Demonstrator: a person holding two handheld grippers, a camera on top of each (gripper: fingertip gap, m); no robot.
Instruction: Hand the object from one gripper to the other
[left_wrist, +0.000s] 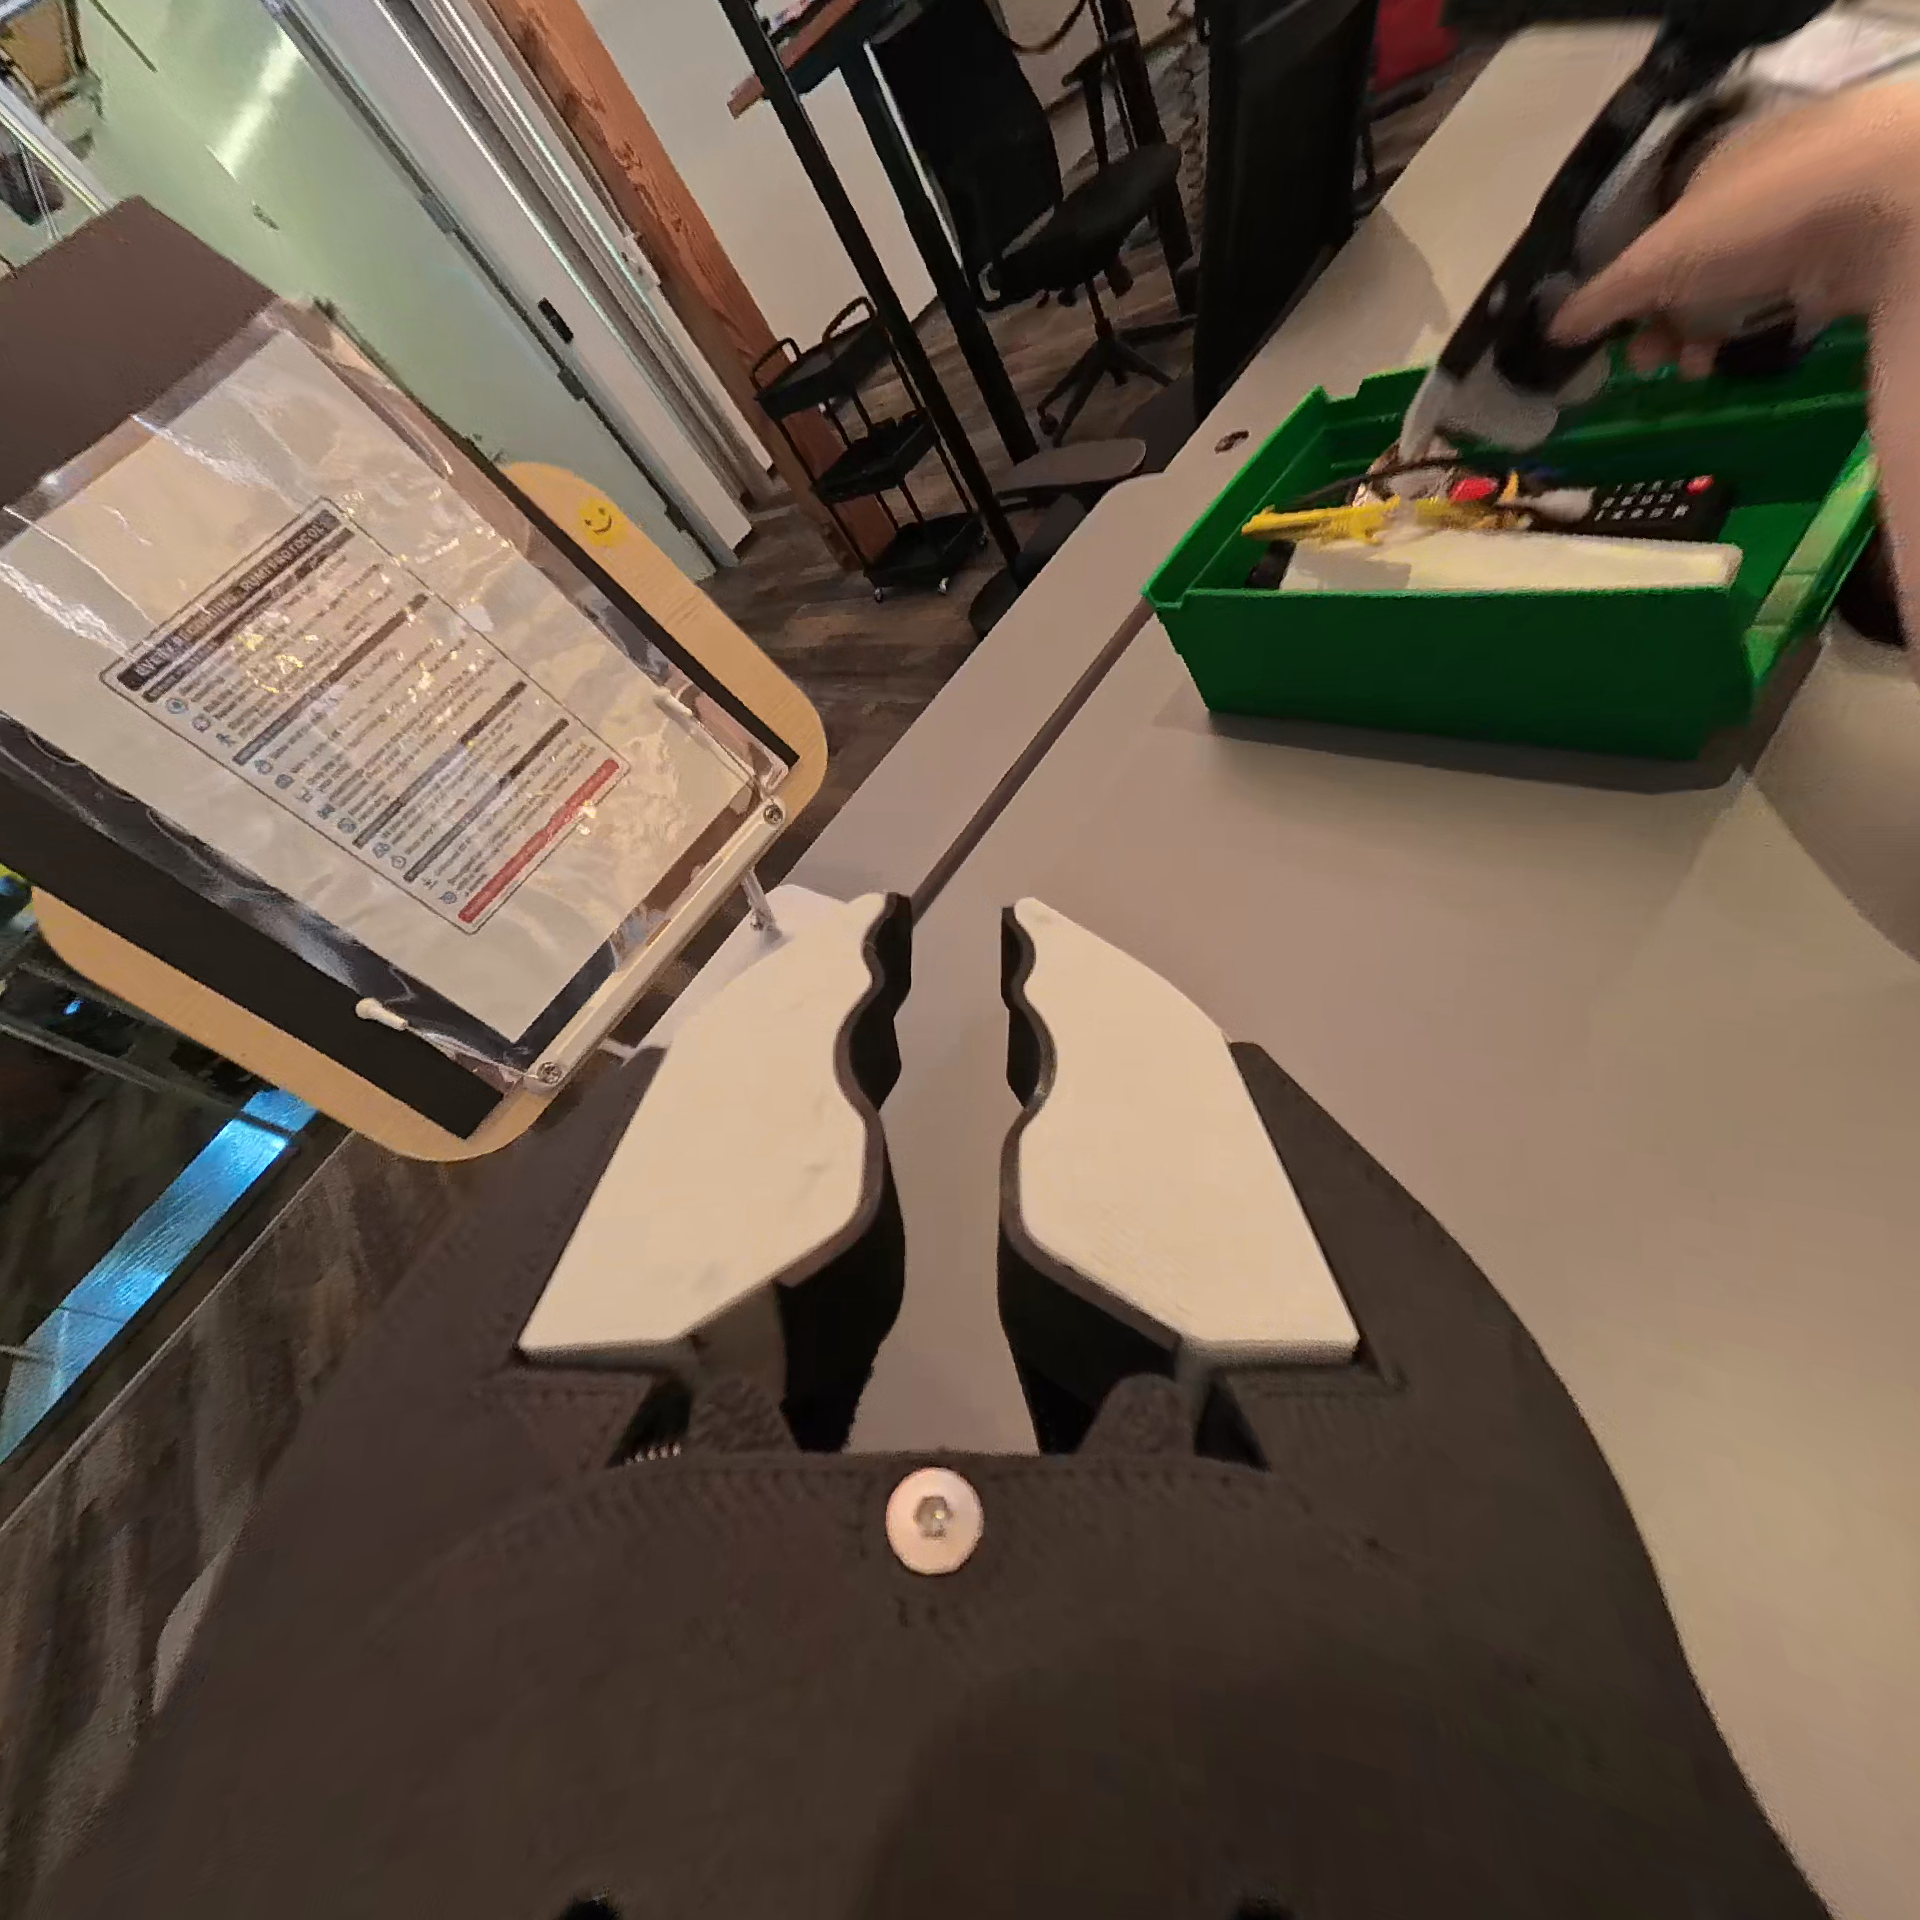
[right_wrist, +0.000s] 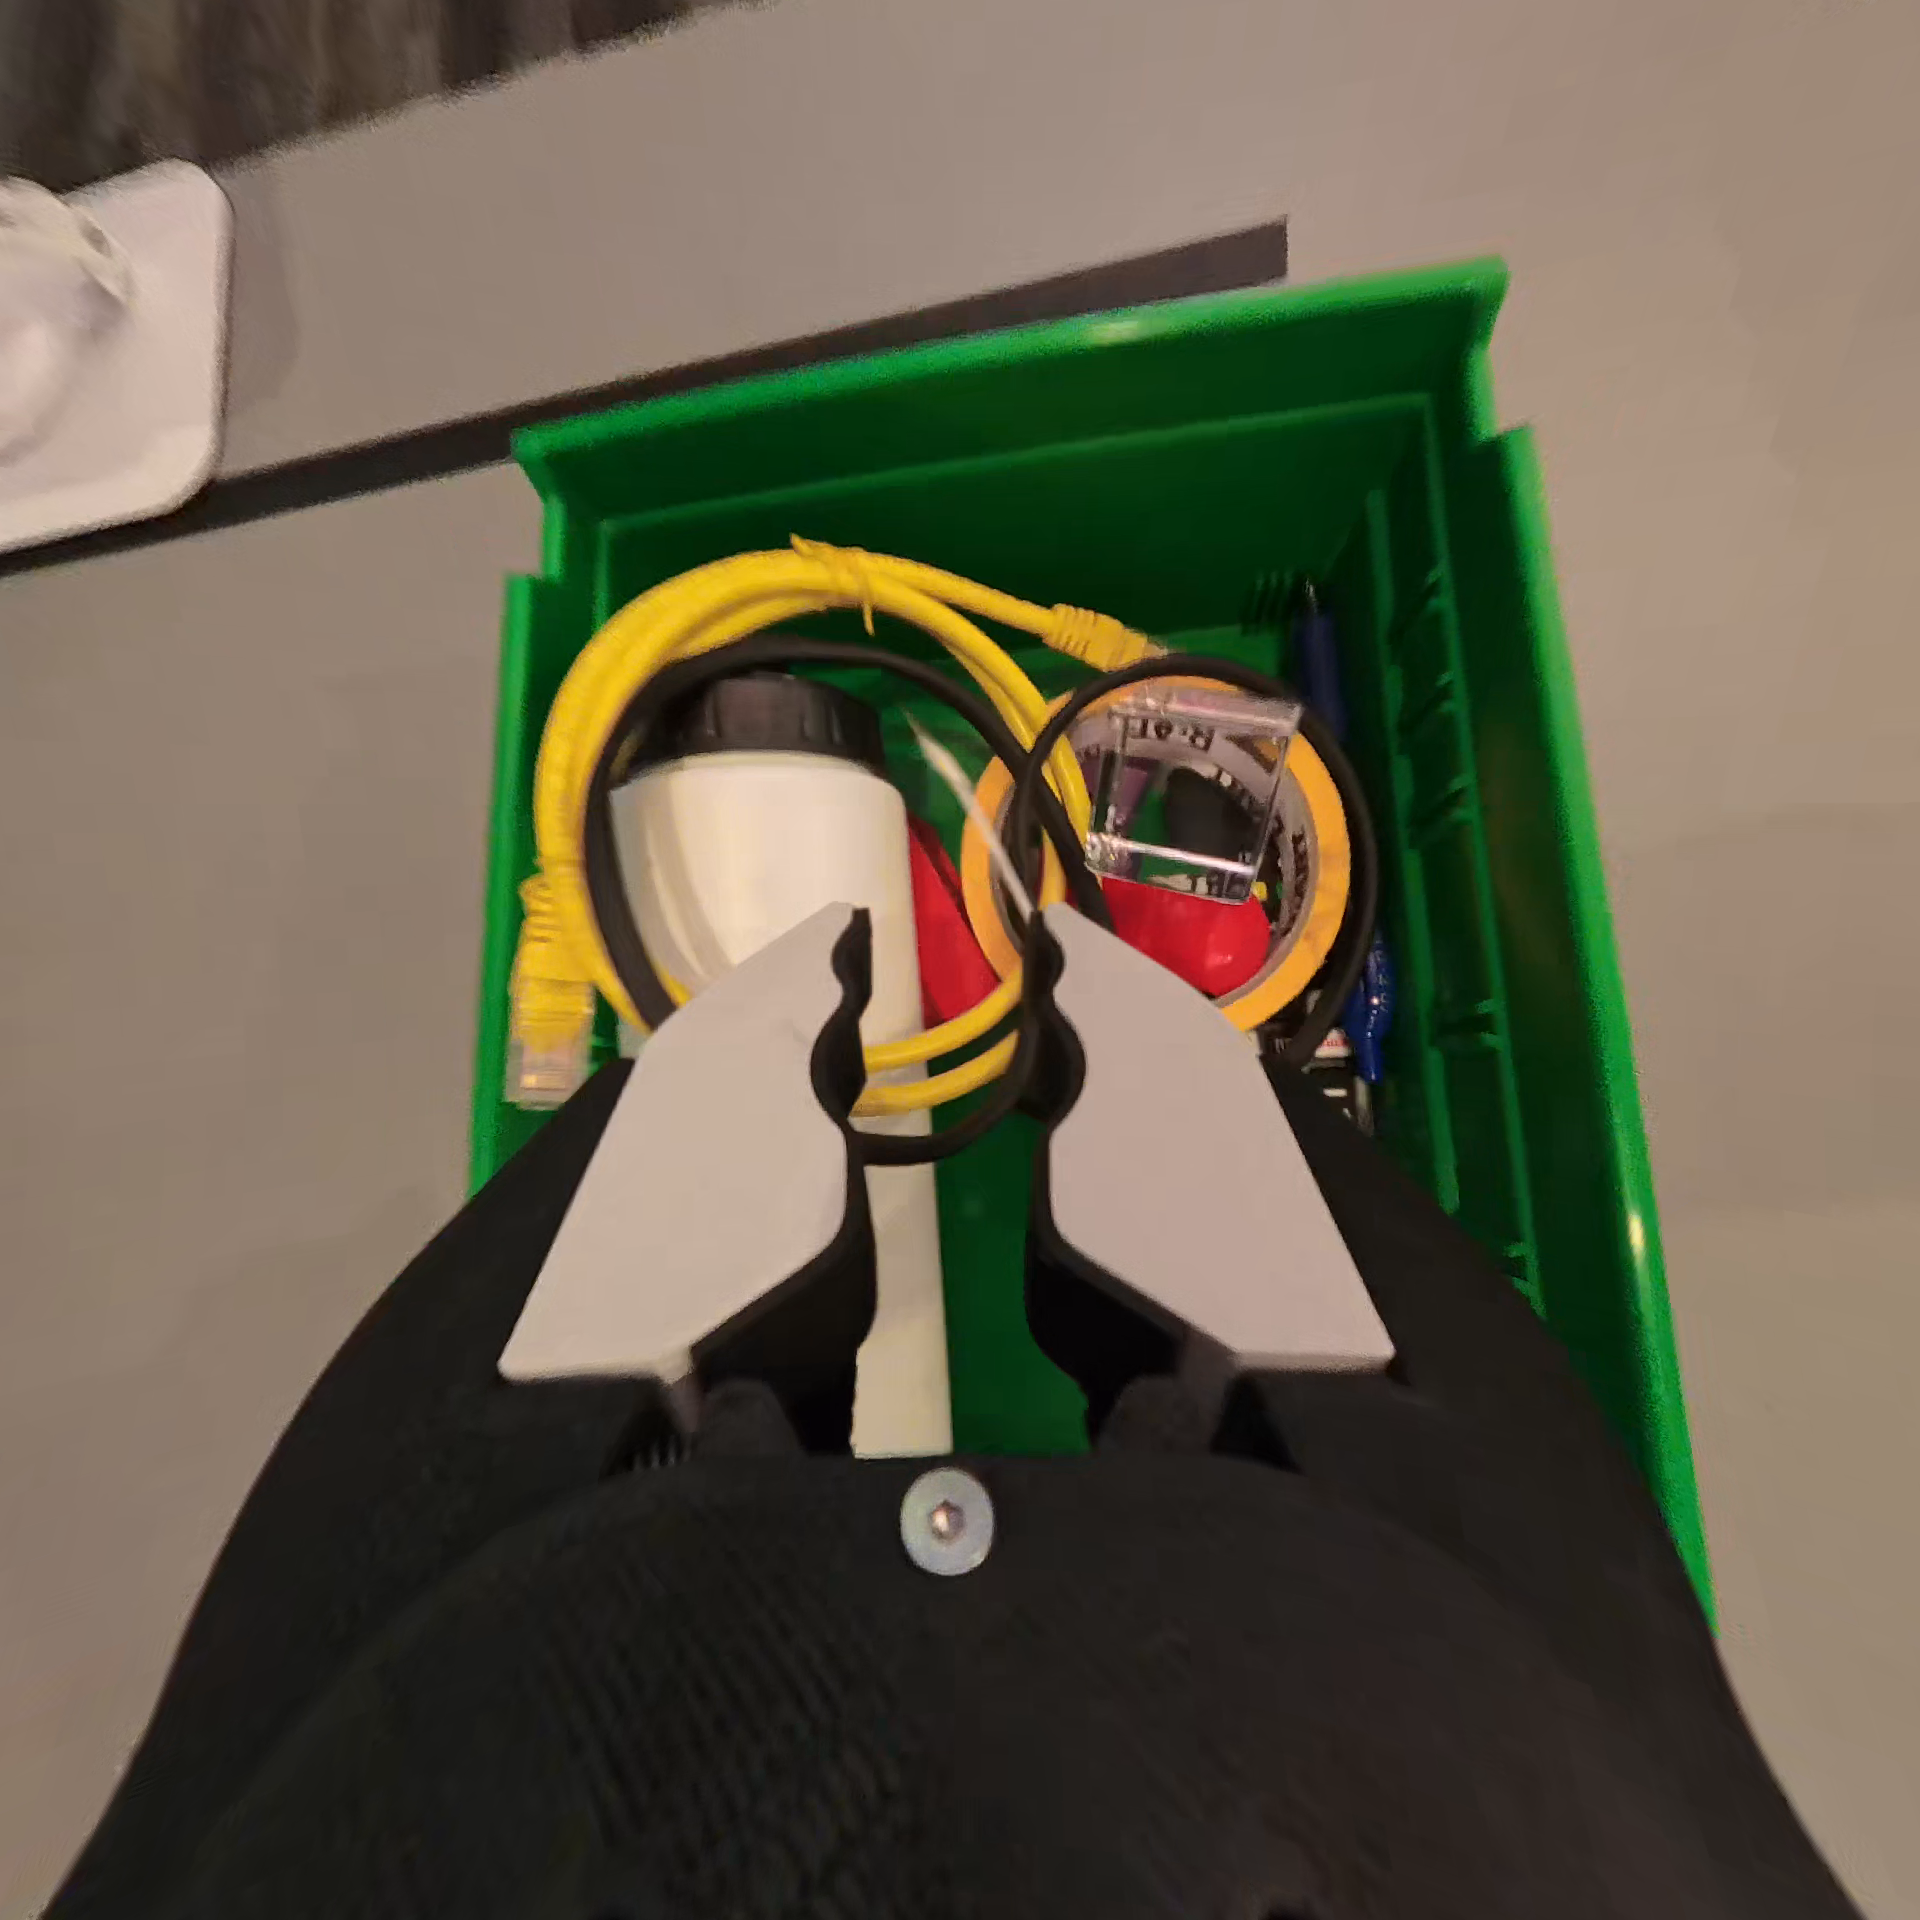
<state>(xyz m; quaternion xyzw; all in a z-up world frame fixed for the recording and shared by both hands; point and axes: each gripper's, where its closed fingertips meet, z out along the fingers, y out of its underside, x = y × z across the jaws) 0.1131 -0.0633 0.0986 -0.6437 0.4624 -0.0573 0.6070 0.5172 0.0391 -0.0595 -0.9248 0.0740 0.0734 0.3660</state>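
A green bin (right_wrist: 1039, 374) on the grey table holds a coiled yellow cable (right_wrist: 665, 644), a white bottle (right_wrist: 758, 831) with a black cap, a yellow tape roll (right_wrist: 1325, 862), a red object (right_wrist: 1195, 935), a clear plastic piece (right_wrist: 1184, 790) and a black cable (right_wrist: 597, 831). My right gripper (right_wrist: 948, 925) is open and low over the bin, with loops of the yellow and black cables between its fingers. In the left wrist view it (left_wrist: 1455, 416) dips into the bin (left_wrist: 1455, 665), held by a hand (left_wrist: 1766, 239). My left gripper (left_wrist: 954, 925) is slightly open and empty above the table (left_wrist: 1351, 1039).
A black remote (left_wrist: 1652, 509) lies in the bin and blue pens (right_wrist: 1320, 665) stand along its right wall. An acrylic sign stand (left_wrist: 364, 707) sits at the table's left edge. Office chairs, a black trolley and desk legs stand beyond the table. There is about 45 centimeters between the tips of the two grippers.
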